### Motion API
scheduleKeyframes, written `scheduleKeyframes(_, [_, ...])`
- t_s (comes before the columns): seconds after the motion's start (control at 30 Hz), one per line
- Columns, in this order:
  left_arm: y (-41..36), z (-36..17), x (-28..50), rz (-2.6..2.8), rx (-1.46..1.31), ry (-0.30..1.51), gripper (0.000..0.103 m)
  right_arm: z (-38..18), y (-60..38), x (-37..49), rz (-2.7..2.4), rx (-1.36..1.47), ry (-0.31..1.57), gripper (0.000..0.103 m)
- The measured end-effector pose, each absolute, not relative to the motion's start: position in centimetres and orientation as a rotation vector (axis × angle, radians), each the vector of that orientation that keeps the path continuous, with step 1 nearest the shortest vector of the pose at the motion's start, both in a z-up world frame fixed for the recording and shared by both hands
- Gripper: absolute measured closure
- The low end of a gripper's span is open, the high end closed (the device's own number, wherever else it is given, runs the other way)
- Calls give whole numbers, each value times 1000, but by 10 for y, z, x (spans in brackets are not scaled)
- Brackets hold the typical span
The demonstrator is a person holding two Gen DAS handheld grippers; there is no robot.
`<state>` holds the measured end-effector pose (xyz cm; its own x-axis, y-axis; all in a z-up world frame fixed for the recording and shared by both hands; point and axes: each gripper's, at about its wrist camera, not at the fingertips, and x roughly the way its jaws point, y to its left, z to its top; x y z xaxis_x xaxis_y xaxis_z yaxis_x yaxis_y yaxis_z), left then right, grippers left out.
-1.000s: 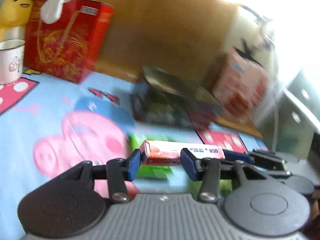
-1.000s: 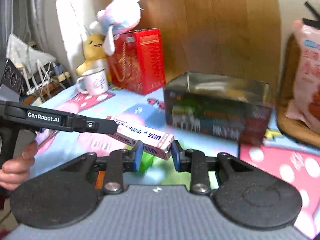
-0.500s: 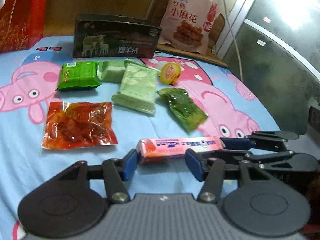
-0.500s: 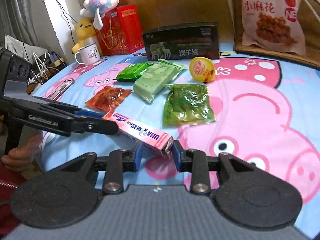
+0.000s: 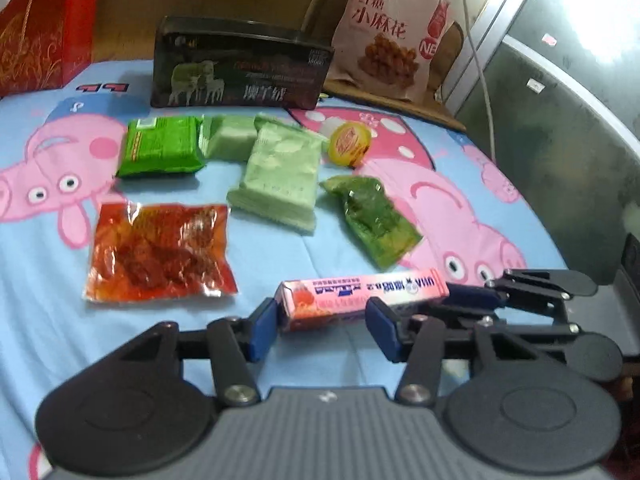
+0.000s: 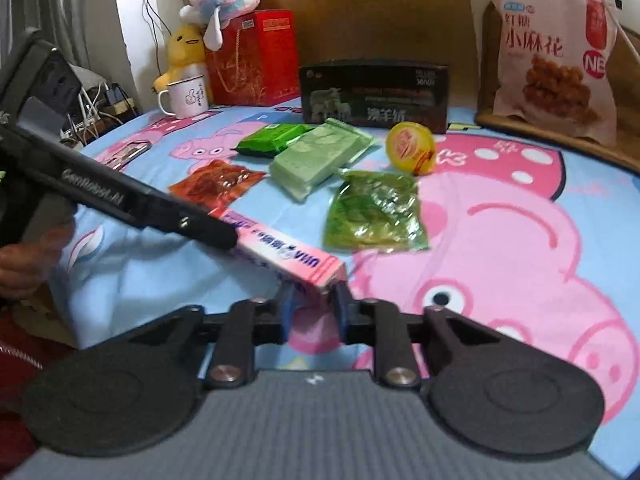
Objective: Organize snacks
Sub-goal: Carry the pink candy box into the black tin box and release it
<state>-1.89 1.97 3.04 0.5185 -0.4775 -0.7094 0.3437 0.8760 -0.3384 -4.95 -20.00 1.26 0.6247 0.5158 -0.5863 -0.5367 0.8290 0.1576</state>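
A long pink candy box (image 5: 360, 296) hangs just above the blue cartoon cloth (image 5: 48, 312). My right gripper (image 6: 314, 312) has closed its jaws on the box's near end (image 6: 320, 276) and grips it. In the left wrist view the right gripper (image 5: 468, 298) comes in from the right. My left gripper (image 5: 324, 328) has its jaws closing. The box lies crosswise at their tips, its left end by the left pad, and I see no pinch. In the right wrist view the left gripper (image 6: 216, 234) covers the box's far end.
Beyond the box lie a red packet (image 5: 160, 252), a dark green packet (image 5: 160, 146), pale green packs (image 5: 280, 172), a clear green bag (image 5: 376, 220) and a yellow jelly cup (image 5: 352, 145). At the back stand a black box (image 5: 240, 76), a big pink bag (image 5: 392, 40), a red gift box (image 5: 40, 28) and a mug (image 6: 186, 96).
Both views swung down from the back boxes to the snacks a second ago, then held still. The right jaws have narrowed onto the box's end. The left jaws stand slightly narrower.
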Motion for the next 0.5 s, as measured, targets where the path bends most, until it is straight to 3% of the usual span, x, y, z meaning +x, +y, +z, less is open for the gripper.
scheduleKeyframes(0.23, [20,82,18,-453,-154,745,54,50,-207,-10,618,13,535,81])
scheduleKeyframes(0.5, [13,114,120,-332,-158,626,54,76,-192,96,583,5,416,81])
